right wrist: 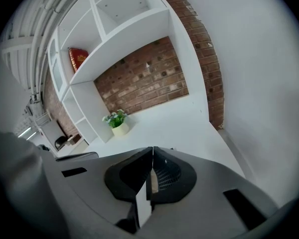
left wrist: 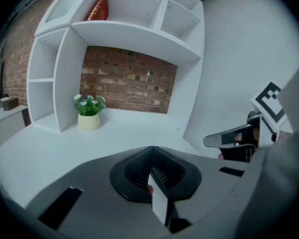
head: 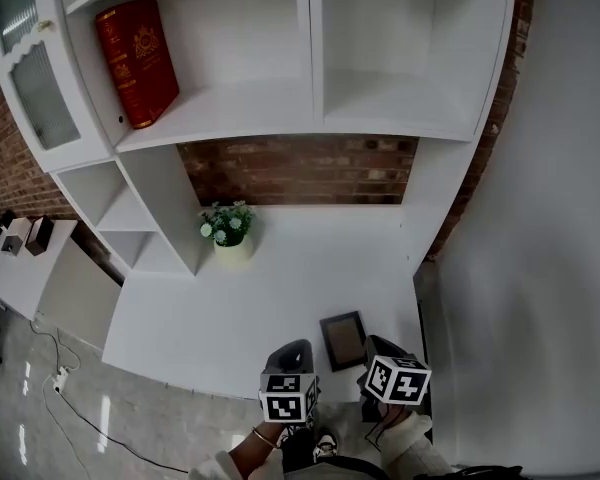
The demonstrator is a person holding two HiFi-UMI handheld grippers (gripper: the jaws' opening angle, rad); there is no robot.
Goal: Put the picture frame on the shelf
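Picture frame (head: 343, 339): lay flat on tabletop (head: 280, 278) near front edge, between both tools, ungrasped.
Left tool (left wrist: 152, 151): clenched, empty.
Right tool (right wrist: 152, 149): clenched, empty.
Step judged: pickup. Spread jaws first, take frame by one edge, lift toward shelf (head: 380, 118), keep off plant (head: 228, 230).
Head view alone showed frame. Tool views showed jaw state, no frame.

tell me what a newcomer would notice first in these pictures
The red book leaning in the upper left of the white shelf unit stands out, with the brick wall below it. A small potted plant stands at the back left of the counter, and a dark picture frame lies flat near its front edge, by the shut left tool and right tool.
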